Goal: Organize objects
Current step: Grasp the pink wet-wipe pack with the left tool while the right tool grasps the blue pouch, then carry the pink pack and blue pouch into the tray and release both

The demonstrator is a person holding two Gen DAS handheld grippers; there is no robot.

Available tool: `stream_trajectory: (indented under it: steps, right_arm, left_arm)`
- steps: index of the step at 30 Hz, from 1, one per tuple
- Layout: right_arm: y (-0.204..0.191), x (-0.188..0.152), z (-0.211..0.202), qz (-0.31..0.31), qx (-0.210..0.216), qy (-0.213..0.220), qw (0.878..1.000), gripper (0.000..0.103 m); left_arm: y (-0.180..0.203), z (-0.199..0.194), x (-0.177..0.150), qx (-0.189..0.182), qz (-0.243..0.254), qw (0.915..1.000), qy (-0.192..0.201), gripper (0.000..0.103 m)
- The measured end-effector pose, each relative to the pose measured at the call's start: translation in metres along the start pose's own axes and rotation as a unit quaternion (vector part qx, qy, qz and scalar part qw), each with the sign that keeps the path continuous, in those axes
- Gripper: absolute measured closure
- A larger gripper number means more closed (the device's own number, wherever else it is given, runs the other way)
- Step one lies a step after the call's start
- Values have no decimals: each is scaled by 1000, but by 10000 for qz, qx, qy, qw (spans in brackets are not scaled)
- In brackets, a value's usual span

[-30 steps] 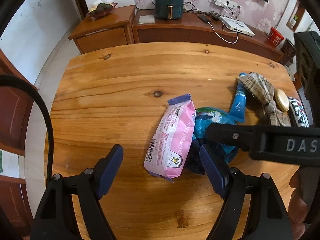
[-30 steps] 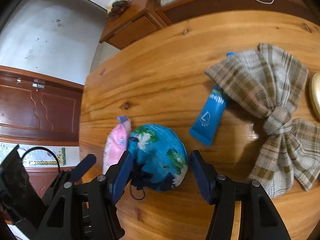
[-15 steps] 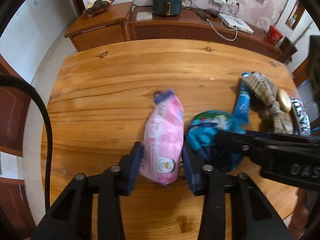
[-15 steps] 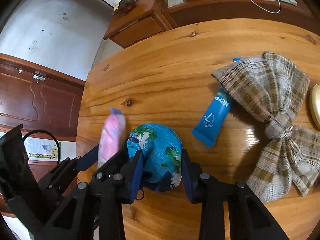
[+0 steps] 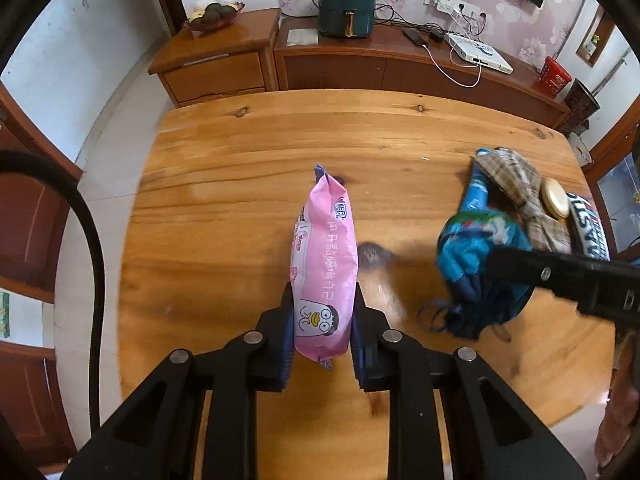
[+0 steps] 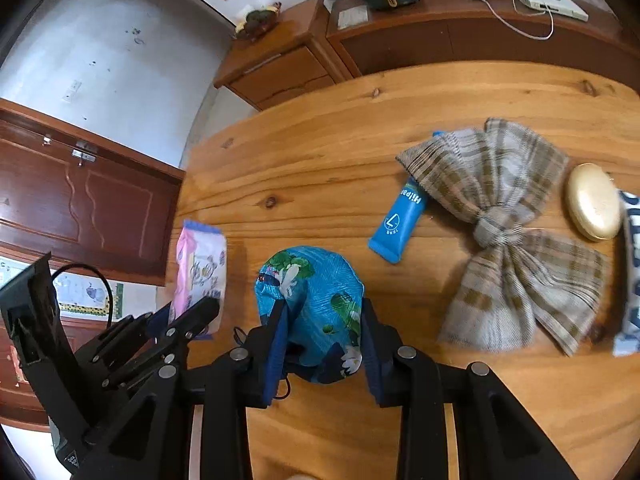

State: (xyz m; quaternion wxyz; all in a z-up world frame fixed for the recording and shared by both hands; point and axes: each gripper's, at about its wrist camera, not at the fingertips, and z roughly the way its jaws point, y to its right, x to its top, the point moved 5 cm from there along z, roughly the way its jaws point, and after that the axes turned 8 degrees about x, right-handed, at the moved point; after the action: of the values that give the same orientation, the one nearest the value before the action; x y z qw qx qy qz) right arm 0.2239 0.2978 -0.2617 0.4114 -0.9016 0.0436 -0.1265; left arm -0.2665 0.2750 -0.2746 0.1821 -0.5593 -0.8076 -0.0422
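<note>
**Change since a second ago.** Both pairs of tongs stood spread around their items, which lay touching on the bench. Now each has closed on its item and lifted it, and the two items hang apart. The left figure is still falling: its jaws are closing, with the packet pressed between the pads. Judgement: both pickups look complete, and the carry to a sorted place comes next.

**Item 1.** Pink glossy plastic-film packet (image 5: 325, 268), oblong and pillow-shaped, with crimped purple end seals and a cartoon duck print. Held by the left tongs (image 5: 320, 344) near its lower end, standing nearly on edge clear of the bench. Slippery film with soft contents; it may slide under a light grip.

**Item 2.** Blue floral drawstring cloth pouch (image 6: 316, 312), rounded, crinkled weave, dark cord loop dangling. Clamped between the pads of the right tongs (image 6: 320, 356), raised off the bench. Compressible and forgiving.

**Remaining on the varnished wooden bench (image 5: 248, 184).**
- Blue plastic squeeze tube (image 6: 400, 224), flat-ended, its cap tucked under the bow.
- Beige plaid fabric bow (image 6: 504, 232), soft, knotted at the centre.
- Gold oval compact (image 6: 594, 202), hard and smooth, just beside the bow.
- White-and-navy printed wrapper (image 6: 632, 280), partly out of view.
</note>
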Motion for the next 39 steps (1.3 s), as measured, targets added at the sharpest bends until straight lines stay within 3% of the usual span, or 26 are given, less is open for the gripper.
stream_trajectory:
  steps: [10, 21, 30, 39]
  right_arm:
    - [-41, -44, -101, -456, -2, 503, 9977, 69]
    - [-68, -141, -203, -1112, -403, 805, 9897, 69]
    - [-52, -224, -235, -1246, -601, 644, 9883, 69]
    - [-34, -293, -211, -1307, -892, 219, 9872, 69]
  left_arm:
    - [0, -109, -43, 129, 72, 9996, 240, 78]
    - [36, -215, -107, -45, 214, 9983, 546, 78]
    - [76, -231, -144, -241, 406, 9975, 532, 78]
    - [114, -206, -183, -343, 905, 9947, 343, 78]
